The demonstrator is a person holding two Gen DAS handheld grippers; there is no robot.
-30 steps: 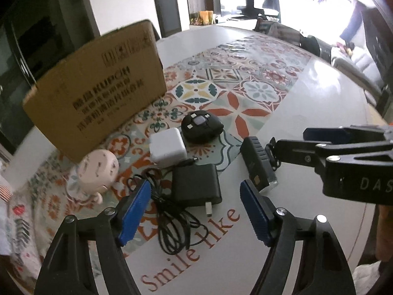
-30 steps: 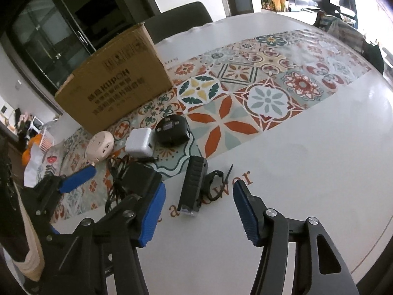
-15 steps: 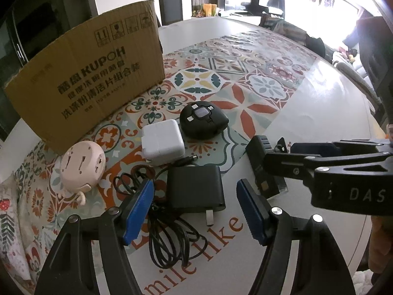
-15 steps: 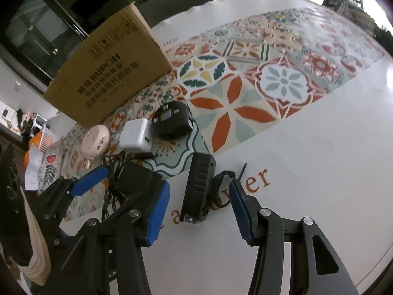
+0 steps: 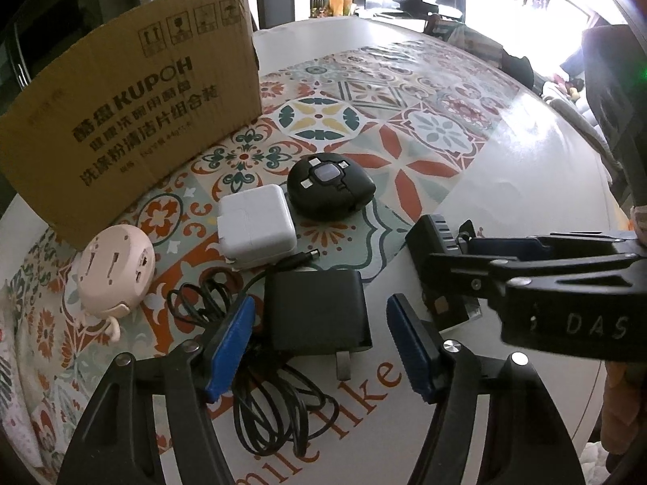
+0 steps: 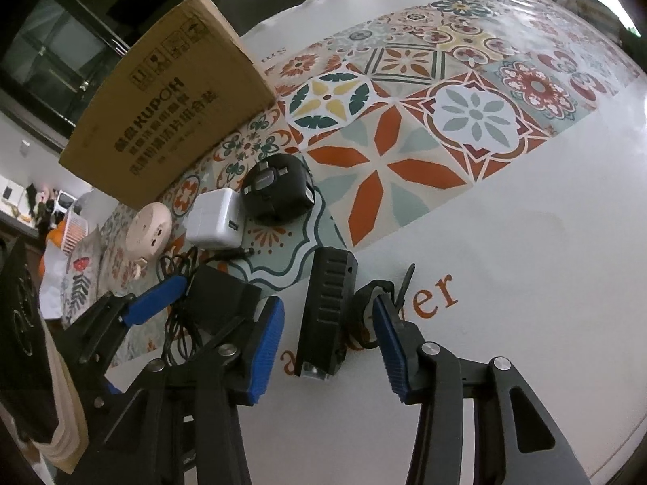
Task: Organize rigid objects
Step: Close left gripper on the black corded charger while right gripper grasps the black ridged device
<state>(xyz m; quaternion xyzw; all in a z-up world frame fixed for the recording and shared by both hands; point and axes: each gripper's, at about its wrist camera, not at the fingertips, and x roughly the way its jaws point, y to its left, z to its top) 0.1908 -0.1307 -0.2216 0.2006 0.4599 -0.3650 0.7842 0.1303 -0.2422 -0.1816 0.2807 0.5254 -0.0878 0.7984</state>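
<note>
A black power adapter (image 5: 317, 311) with a coiled cable (image 5: 279, 412) lies between the jaws of my left gripper (image 5: 319, 343). Those jaws are closing, and a gap shows on both sides. A black bar-shaped device (image 6: 327, 311) with a strap loop (image 6: 364, 315) lies between the jaws of my right gripper (image 6: 327, 343). They are closing too, with the pads clear of the bar's body. In the left wrist view the right gripper (image 5: 453, 266) reaches in from the right over the bar (image 5: 428, 234). One blue left finger (image 6: 157, 299) shows beside the adapter (image 6: 218, 299).
A white charger cube (image 5: 256, 230), a round black device (image 5: 329, 186) and a pink round socket (image 5: 115, 270) lie just beyond. A brown cardboard box (image 5: 133, 109) stands behind them on the patterned table mat (image 5: 424, 129). The white table edge (image 6: 606, 384) curves at right.
Both grippers have come down closer to the table, and their jaws have narrowed around the adapter and the bar. The objects have not moved.
</note>
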